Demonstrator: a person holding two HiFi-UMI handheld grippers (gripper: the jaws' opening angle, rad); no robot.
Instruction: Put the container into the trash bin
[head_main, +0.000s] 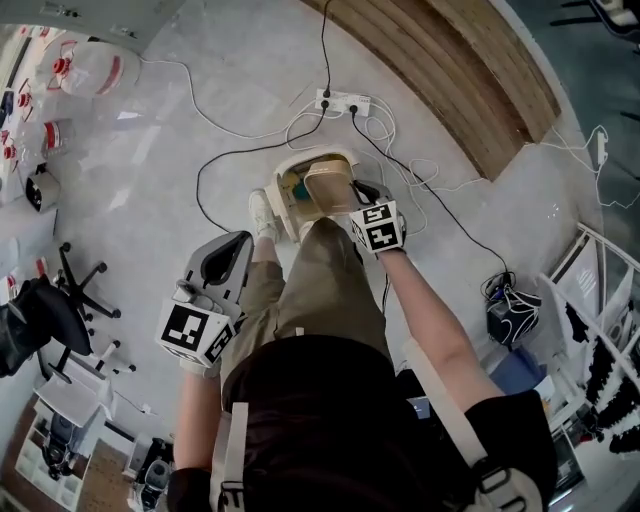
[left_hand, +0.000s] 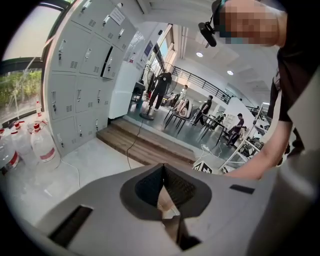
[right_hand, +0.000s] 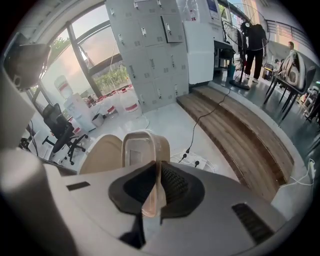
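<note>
Right claw (right_hand: 159, 167) on container (right_hand: 142, 147)

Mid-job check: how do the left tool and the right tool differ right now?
The right tool is clamped on the clear plastic container; the left tool is shut with nothing between its jaws. The right tool sits over the open beige trash bin; the left tool hangs off to the side, above the grey floor. Both share the same grey build.
</note>
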